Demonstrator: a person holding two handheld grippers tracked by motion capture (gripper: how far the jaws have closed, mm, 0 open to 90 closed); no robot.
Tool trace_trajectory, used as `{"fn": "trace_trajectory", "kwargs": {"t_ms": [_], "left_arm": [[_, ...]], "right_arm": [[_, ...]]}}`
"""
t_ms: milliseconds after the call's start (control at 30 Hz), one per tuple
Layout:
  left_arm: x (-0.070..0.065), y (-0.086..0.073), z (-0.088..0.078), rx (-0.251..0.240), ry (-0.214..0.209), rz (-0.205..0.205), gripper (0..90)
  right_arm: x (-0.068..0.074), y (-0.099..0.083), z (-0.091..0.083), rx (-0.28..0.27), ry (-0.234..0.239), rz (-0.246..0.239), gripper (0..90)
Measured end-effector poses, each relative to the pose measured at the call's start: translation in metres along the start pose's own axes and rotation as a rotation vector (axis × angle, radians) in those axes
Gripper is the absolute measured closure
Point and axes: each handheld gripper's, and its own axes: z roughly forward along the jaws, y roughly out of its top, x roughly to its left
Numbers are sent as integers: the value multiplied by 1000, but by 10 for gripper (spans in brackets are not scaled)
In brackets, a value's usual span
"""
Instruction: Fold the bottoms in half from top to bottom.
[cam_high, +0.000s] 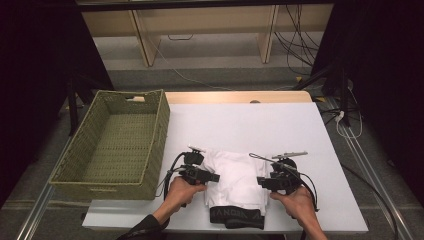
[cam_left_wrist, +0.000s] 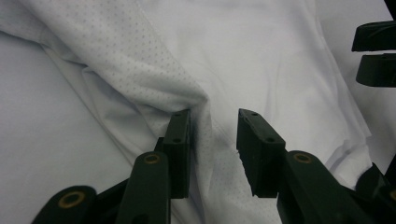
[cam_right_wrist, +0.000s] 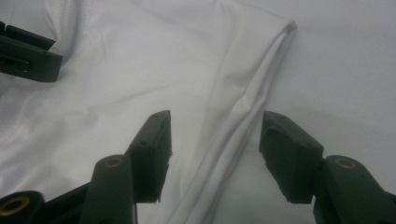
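A white garment (cam_high: 234, 176) with a black waistband (cam_high: 236, 218) lies folded near the front of the white table (cam_high: 260, 122). My left gripper (cam_high: 215, 177) points at its left side. In the left gripper view that gripper (cam_left_wrist: 212, 135) is open, one jaw resting against a raised, dotted fold of the cloth (cam_left_wrist: 140, 79) and the other jaw apart from it. My right gripper (cam_high: 260, 181) faces the garment's right side. In the right gripper view it (cam_right_wrist: 215, 140) stands open astride the folded edge (cam_right_wrist: 252, 107), the pads clear of the fabric.
A green woven basket (cam_high: 161, 127) stands on the table's left side, close to my left hand. Cables trail from both grippers over the table. Wooden furniture legs and floor cables lie beyond the far edge.
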Motion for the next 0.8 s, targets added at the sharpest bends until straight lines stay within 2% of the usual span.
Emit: {"fn": "trace_trajectory", "kwargs": {"t_ms": [67, 133, 167, 467, 567, 700, 800], "left_arm": [[0, 0, -1, -11, 19, 9, 722], [0, -1, -3, -32, 40, 20, 874], [0, -1, -4, -37, 41, 20, 882], [-6, 8, -27, -129, -19, 33, 888], [-1, 9, -27, -122, -26, 16, 878], [9, 9, -24, -122, -60, -26, 870], [12, 8, -23, -113, -63, -33, 810]], "right_arm": [[0, 0, 0, 1, 2, 0, 445], [0, 0, 1, 5, 4, 2, 446], [1, -1, 1, 9, 3, -4, 447], [3, -1, 0, 5, 8, 0, 451], [2, -1, 0, 2, 9, 0, 451], [3, 0, 0, 3, 10, 1, 450], [3, -1, 0, 3, 11, -4, 450]]}}
